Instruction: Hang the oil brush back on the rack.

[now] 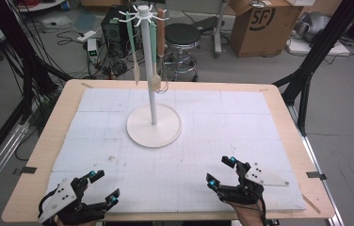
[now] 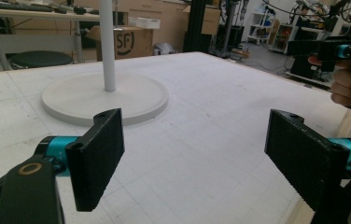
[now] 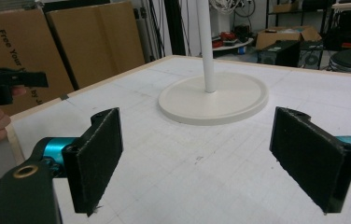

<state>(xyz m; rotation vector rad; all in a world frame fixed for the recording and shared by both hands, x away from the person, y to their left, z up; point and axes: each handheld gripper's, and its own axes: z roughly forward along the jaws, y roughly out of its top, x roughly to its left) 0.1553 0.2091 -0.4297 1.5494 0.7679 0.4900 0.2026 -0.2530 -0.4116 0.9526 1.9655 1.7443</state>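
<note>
Both tongs, left [image 1: 103,187] and right [image 1: 221,170], are held released, nothing grasped. The utensils [image 1: 155,44] (hung from the rack [image 1: 154,125]) are best approached slowly, tongs kept spread.

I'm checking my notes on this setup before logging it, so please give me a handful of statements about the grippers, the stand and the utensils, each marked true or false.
1. The left gripper and the right gripper both have their fingers spread apart with nothing between them. True.
2. The white utensil stand with a round base lies tipped over on the white foam-covered table top. False: it stands upright.
3. A brown wooden-handled utensil hangs from the stand's top hooks. True.
4. The mint-green-handled utensil lies flat on the table. False: it hangs from the stand.
5. The right gripper touches the stand's base. False: it is near the table's front edge, apart from the base.
</note>
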